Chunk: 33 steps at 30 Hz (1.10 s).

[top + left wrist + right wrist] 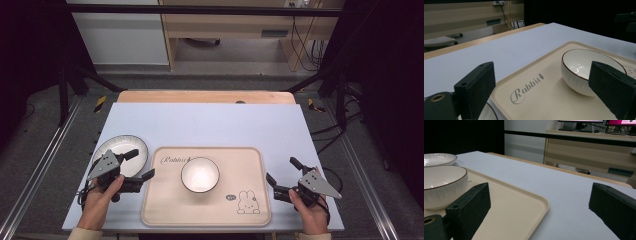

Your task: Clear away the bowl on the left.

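Note:
A white bowl (200, 174) with a dark rim stands in the middle of a beige tray (165, 210) printed with "Rabbit" and a rabbit. To the tray's left lies a white plate (131, 146). My left gripper (139, 163) is open, over the plate's right edge beside the tray. In the left gripper view the bowl (576, 72) sits on the tray (534, 100) ahead to the right, nothing between the jaws. My right gripper (283, 174) is open just right of the tray. The right gripper view has the bowl (441, 185), the plate (437, 158) and the tray's corner (534, 205).
A light blue mat (210, 122) covers the wooden table (205, 96). Black frame posts stand at both sides. A wooden desk (225, 30) and cables are on the floor beyond the table. The mat's far half holds nothing.

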### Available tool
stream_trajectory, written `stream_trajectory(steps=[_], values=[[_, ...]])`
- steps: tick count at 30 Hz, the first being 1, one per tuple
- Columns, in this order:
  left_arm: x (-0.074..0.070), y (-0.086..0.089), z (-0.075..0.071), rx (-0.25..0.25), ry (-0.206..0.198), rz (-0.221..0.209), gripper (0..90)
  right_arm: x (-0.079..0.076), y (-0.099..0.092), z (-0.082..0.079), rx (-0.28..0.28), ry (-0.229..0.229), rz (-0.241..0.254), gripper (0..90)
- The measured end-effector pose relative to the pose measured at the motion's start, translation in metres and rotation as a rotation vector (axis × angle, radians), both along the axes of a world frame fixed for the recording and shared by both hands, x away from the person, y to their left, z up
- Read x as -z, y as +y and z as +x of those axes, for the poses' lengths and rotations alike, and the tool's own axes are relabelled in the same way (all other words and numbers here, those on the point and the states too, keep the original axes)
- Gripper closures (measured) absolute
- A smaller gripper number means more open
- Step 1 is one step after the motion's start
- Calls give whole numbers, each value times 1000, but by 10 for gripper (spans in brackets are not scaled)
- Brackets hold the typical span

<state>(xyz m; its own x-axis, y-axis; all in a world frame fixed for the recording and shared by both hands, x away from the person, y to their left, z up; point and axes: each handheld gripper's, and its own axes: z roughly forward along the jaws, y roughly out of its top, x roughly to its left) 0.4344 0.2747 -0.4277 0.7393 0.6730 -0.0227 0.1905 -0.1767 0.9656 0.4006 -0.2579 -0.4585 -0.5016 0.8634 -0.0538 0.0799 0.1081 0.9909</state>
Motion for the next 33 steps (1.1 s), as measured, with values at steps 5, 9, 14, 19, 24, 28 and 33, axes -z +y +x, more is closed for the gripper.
stream_trajectory(steps=[5, 9, 14, 19, 24, 28, 33], values=[[2, 4, -2, -6, 3, -4, 71, 0, 0, 0, -1, 2, 1, 40], [4, 7, -3, -11, 8, -4, 71, 0, 1, 0, -2, 5, 3, 41], [7, 9, -5, -15, 16, -8, 71, 0, 1, 0, -2, 6, 3, 41], [12, 10, -8, -25, 35, 8, 71, 1, 1, 0, -4, 6, -1, 41], [17, 16, -11, -47, 58, 44, 71, 0, 0, 0, -4, 7, 1, 41], [22, 23, -13, -70, 79, 58, 71, 0, 1, 0, -6, 5, 1, 41], [24, 30, -13, -90, 83, 54, 71, 0, 1, 0, -10, 2, 0, 40]])
